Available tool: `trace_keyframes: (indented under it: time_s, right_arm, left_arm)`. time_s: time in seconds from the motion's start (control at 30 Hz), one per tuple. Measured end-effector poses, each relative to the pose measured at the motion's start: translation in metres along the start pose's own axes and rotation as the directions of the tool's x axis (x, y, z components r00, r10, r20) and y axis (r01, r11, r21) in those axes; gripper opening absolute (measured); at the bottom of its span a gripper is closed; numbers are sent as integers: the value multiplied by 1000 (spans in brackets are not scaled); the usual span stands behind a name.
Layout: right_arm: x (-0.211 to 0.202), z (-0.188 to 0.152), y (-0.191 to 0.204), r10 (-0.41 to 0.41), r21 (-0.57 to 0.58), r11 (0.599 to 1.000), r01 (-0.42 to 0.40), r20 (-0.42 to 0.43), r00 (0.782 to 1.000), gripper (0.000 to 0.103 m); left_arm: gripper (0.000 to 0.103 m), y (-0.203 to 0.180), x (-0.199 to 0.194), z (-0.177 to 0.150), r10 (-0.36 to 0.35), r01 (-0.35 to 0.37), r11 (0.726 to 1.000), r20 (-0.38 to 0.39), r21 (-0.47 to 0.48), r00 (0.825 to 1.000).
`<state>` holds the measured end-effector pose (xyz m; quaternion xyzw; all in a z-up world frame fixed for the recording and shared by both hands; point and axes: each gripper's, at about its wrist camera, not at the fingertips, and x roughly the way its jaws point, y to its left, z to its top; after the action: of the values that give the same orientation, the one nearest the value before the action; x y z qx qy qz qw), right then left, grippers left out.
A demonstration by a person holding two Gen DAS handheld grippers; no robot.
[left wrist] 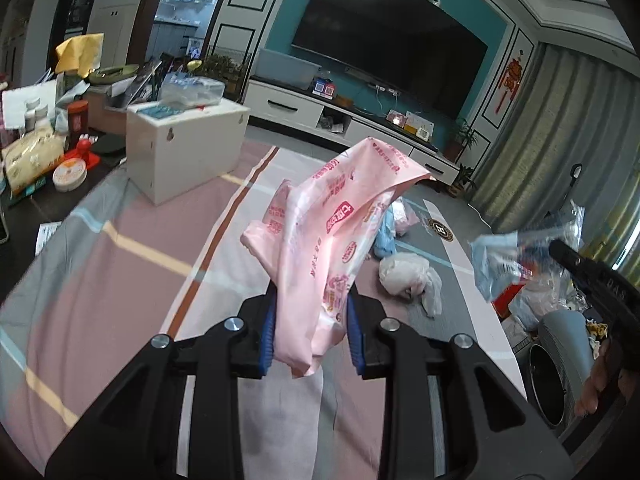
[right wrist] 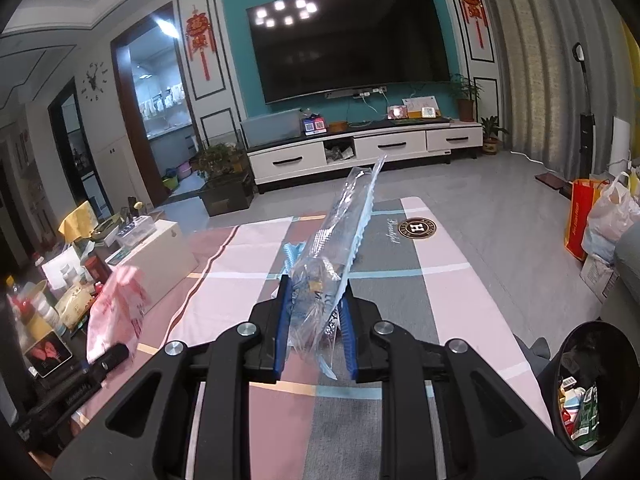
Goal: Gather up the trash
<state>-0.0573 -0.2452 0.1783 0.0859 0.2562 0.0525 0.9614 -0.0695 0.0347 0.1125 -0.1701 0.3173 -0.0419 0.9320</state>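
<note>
My left gripper is shut on a pink printed plastic wrapper and holds it up above the checked cloth. The wrapper also shows in the right wrist view at the left. My right gripper is shut on a clear plastic bag with a blue edge, held up over the cloth. That bag shows in the left wrist view at the right. A dark bin with trash inside stands at the lower right.
A white box stands on the cloth at the left. Jars and packets crowd a dark side table. White and blue crumpled bags lie on the cloth. Shopping bags stand on the floor at the right.
</note>
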Motion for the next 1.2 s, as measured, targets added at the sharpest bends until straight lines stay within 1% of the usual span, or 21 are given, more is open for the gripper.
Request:
trace_keyframes:
  time_s: [0.1, 0.17, 0.67, 1.0, 1.2]
  right_arm:
    - [-4, -1, 4, 9, -14, 1000, -9, 5, 1000, 23]
    - [-6, -2, 8, 13, -24, 1000, -13, 7, 1000, 23]
    - [-23, -8, 13, 33, -55, 998, -32, 21, 999, 23]
    - [-35, -12, 12, 27, -45, 999, -25, 40, 999, 23]
    - [-43, -10, 8, 25, -31, 999, -23, 58, 998, 23]
  left_arm:
    - [30, -2, -4, 0, 14, -14, 1000, 15, 12, 1000]
    - [30, -3, -8, 1, 10, -10, 1000, 26, 16, 1000]
    - [30, -31, -29, -5, -75, 70, 993, 51, 94, 996]
    - [30, -43, -41, -7, -124, 114, 984, 67, 133, 990]
    - [31, -48, -41, -9, -144, 133, 979, 61, 155, 988]
